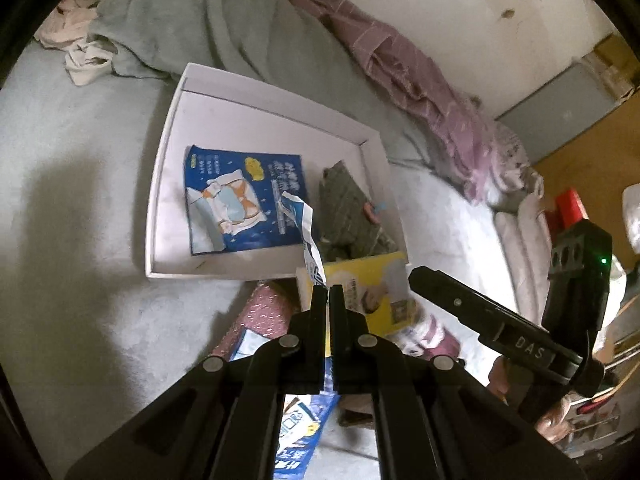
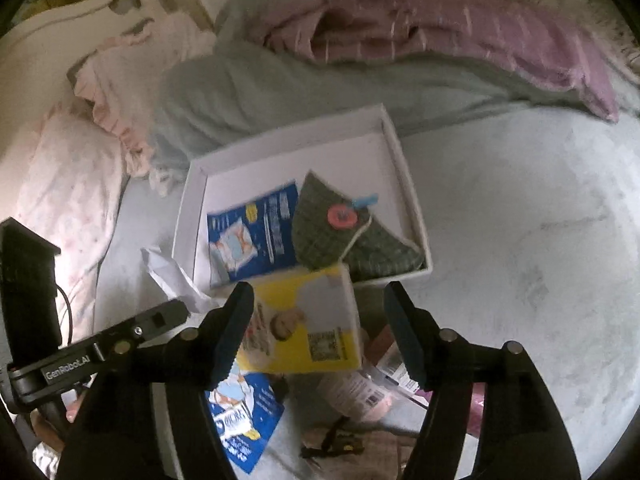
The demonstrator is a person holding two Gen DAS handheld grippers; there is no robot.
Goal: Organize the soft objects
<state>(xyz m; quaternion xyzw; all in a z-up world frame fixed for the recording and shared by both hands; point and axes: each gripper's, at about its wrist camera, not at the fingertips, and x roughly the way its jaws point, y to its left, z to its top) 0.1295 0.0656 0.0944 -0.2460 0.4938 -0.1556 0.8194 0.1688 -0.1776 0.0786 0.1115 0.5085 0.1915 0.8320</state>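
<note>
- The left gripper point(image 1: 328, 294) has its jaws pressed together on the torn white-and-blue wrapper point(image 1: 310, 236), which rises from the fingertips as a crumpled strip; its long axis runs away from the gripper toward the white tray point(image 1: 168, 128).
- The right gripper point(image 2: 320, 320) stands with its jaws wide apart and nothing pressed between the pads; the yellow packet point(image 2: 308, 320) lies in the gap below them, touching neither pad as far as the right wrist view shows.
- The yellow packet rests on the bed point(image 2: 520, 220) against the near edge of the white tray, with its long axis running roughly from the gripper toward the tray.
- A second blue packet point(image 2: 244, 412) lies nearer still, partly under the right gripper's left finger, beside a pink packet point(image 2: 360, 392).
- Inside the tray, the blue packet point(image 1: 244, 200) lies flat by the left wall, its printed face up.
- The green knitted piece point(image 2: 340, 228) with a red button fills the tray's near right corner, just beside the blue packet, its long axis slanting toward that corner.
- Beyond the tray's far edge, a grey-green blanket point(image 1: 208, 20) and a purple cloth point(image 2: 460, 28) lie bunched along the far side of the bed.
</note>
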